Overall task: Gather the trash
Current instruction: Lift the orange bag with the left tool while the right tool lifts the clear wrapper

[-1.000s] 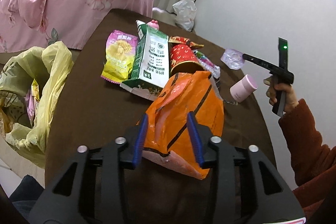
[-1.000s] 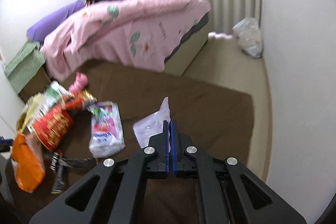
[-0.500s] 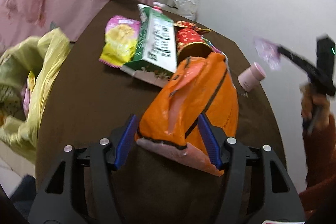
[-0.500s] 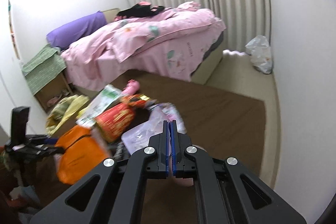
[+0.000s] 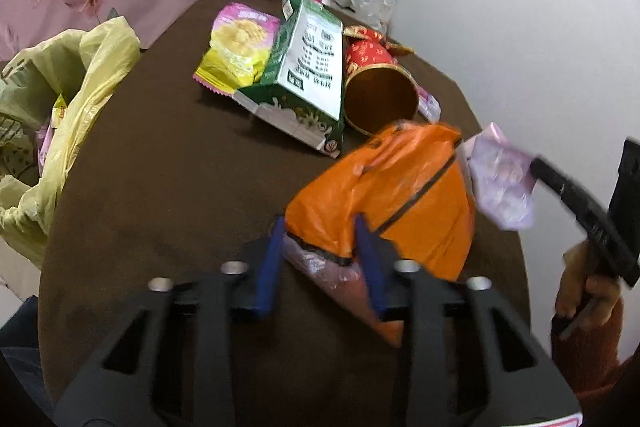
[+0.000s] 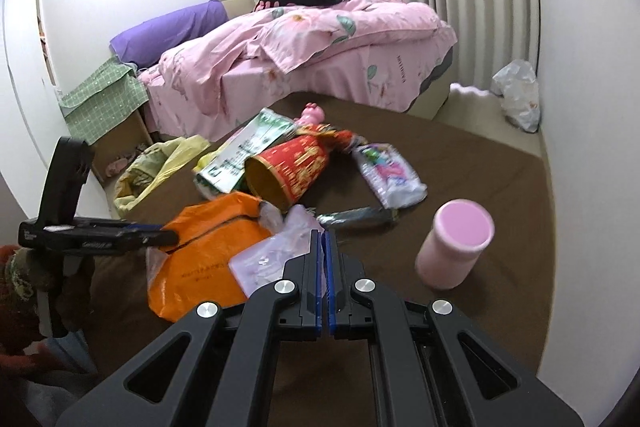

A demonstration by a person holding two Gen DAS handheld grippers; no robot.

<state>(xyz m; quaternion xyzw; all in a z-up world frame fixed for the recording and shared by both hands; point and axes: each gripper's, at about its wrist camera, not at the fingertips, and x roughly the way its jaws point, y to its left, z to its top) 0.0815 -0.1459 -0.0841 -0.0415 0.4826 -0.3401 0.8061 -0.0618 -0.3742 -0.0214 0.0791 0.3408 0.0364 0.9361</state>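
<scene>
Orange bag [image 5: 404, 195]: crumpled plastic, black stripe, lower centre of frame on the brown table [image 5: 168, 163]; near edge lies between the parted fingers of the left gripper [image 5: 320, 259], contact unclear. Right gripper [image 6: 324, 259]: jaws pressed together on a thin lilac wrapper [image 6: 272, 255], translucent, creased.
</scene>
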